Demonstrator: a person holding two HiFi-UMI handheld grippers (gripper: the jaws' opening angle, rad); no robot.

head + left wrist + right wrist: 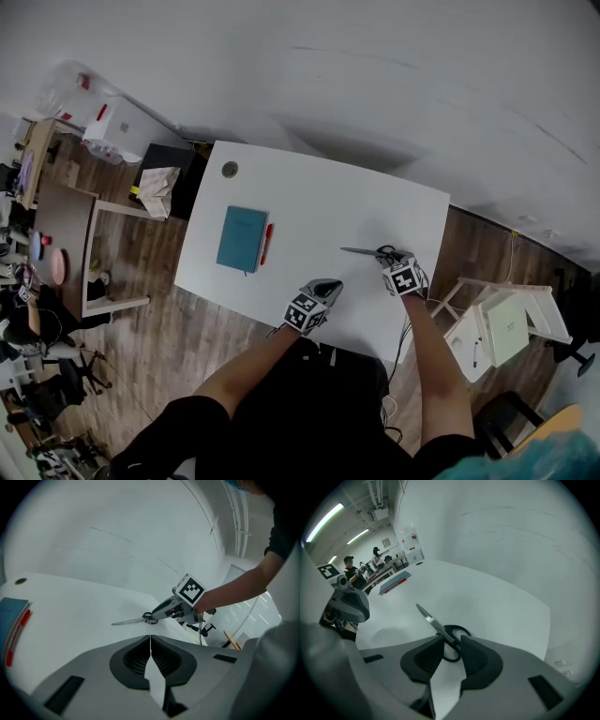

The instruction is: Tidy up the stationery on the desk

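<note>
Left gripper (150, 641) hangs empty, jaws together, apparently spare; right gripper (451, 645) stands partly open astride the scissors (427, 615) handle, not pinching it; they lie flat on the desk (319, 192).

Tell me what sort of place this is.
Probably a shared office or lab workroom: a white desk with a notebook and scissors, more desks and swivel chairs on the wooden floor, strip lights overhead.
</note>
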